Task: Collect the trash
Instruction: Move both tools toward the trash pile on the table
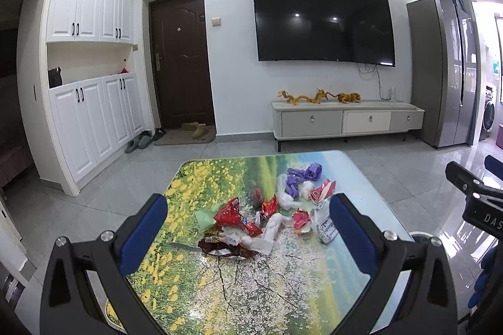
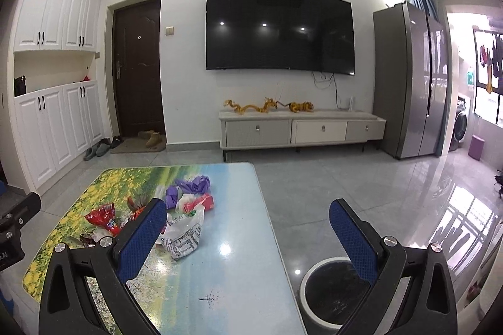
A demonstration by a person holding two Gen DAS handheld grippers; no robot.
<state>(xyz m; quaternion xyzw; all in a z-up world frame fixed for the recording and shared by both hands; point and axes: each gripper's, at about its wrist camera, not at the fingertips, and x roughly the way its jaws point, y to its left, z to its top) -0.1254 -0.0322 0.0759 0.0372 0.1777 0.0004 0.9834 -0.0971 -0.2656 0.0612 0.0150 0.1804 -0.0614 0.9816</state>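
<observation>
I hold a two-finger tool in each hand above a low bench (image 1: 314, 287) whose top carries a printed scene of yellow flowers and green hills. My left gripper (image 1: 248, 220) has its blue-padded fingers (image 1: 144, 237) spread wide apart, holding nothing, and between them I look down on a heap of trash lying on the bench. The heap includes crumpled red wrappers (image 1: 234, 217), a dark brown wrapper (image 1: 220, 245) nearest me, white tissue (image 1: 267, 236), a white printed bag (image 1: 325, 229) and a purple plastic bag (image 1: 301, 177) at the far side. My right gripper (image 2: 248, 220) also has its fingers (image 2: 353, 237) wide apart and empty. It hangs over the bench's right edge, with the trash to its left, partly hidden behind its left finger. On the tiled floor just beside the bench, below the right finger, stands a round bin (image 2: 333, 287) with a white rim and a dark inside. Beyond are a wall-mounted television (image 1: 323, 22) and a low white cabinet (image 1: 345, 121).
</observation>
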